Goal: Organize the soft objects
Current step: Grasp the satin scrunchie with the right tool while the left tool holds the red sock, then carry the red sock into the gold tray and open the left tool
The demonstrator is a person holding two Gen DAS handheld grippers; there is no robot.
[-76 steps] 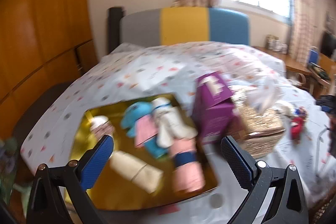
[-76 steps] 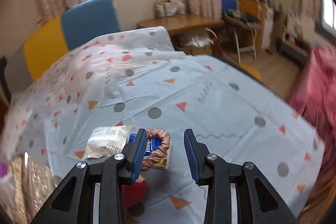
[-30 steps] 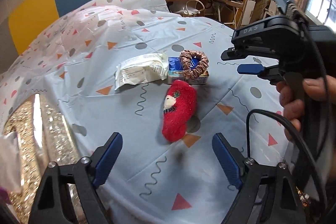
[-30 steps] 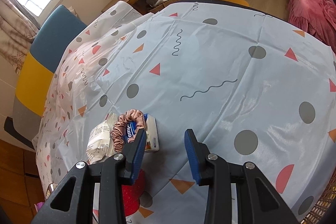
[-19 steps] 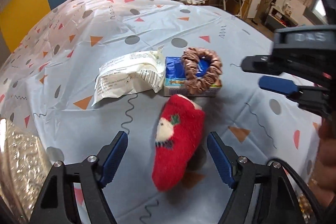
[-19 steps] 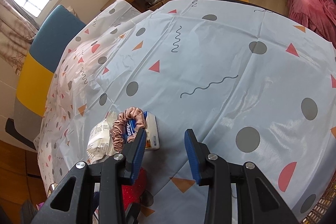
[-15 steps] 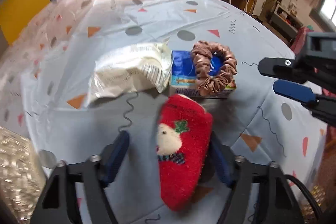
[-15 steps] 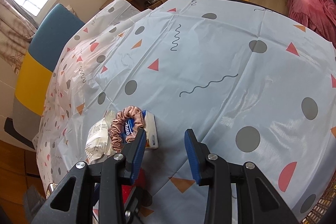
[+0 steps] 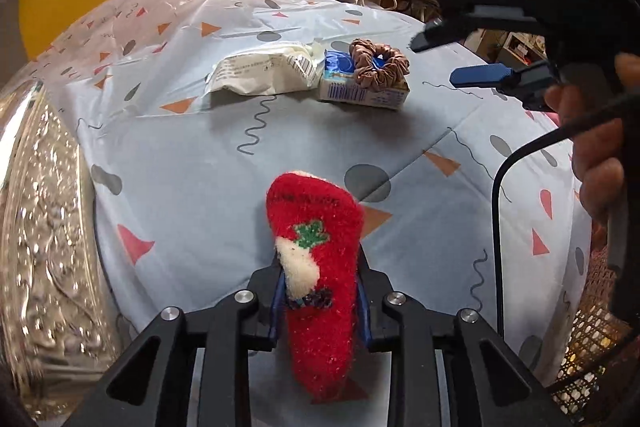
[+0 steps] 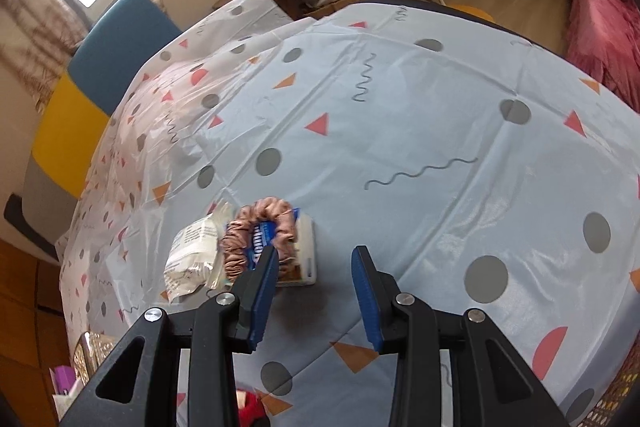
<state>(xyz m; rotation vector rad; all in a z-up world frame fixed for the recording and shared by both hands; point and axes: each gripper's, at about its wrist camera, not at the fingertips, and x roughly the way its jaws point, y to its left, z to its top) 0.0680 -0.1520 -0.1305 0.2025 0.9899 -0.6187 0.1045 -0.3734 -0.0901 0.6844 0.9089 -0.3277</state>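
Patterned bedsheet (image 9: 192, 187) fills the scene: the left tool (image 9: 320, 291) is closing, its pads on a red sock (image 9: 316, 267); beyond lie a white packet (image 9: 260, 75) and a scrunchie (image 9: 378, 65) on a blue box (image 9: 360, 93), lettering unreadable. Right tool (image 10: 314, 287) opening, empty, above.

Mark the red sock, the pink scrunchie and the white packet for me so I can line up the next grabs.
red sock (image 9: 320, 227): left wrist view, on its upper red part.
pink scrunchie (image 9: 366, 75): left wrist view, on its near ruffled edge.
white packet (image 9: 256, 75): left wrist view, on its printed face.
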